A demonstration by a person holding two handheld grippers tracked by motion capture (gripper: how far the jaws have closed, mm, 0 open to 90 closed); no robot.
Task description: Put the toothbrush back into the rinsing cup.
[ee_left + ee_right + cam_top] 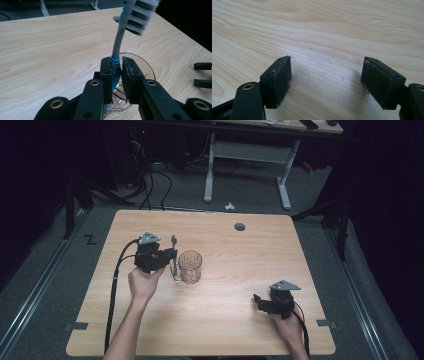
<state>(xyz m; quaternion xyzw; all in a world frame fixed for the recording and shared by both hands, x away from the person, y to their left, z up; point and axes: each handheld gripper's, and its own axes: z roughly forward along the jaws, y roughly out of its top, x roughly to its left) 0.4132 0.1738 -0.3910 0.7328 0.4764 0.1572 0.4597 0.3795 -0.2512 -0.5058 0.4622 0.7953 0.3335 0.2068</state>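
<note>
A clear, faceted glass tumbler stands upright near the middle of the pale wood-grain table. Just to the tumbler's left, the left gripper is clenched on a toothbrush, holding it roughly upright beside the glass. In the left gripper view, the matte black jaws pinch the toothbrush at its ribbed blue grip; its smooth grey neck curves up to a blurred head of white bristles, and the tumbler's round rim shows directly behind the jaws. To the tumbler's right and nearer the person, well apart from it, the right gripper rests low over the tabletop in the person's hand. In the right gripper view its worn, flat rubber pads stand released, spread wide with bare wood between them.
</note>
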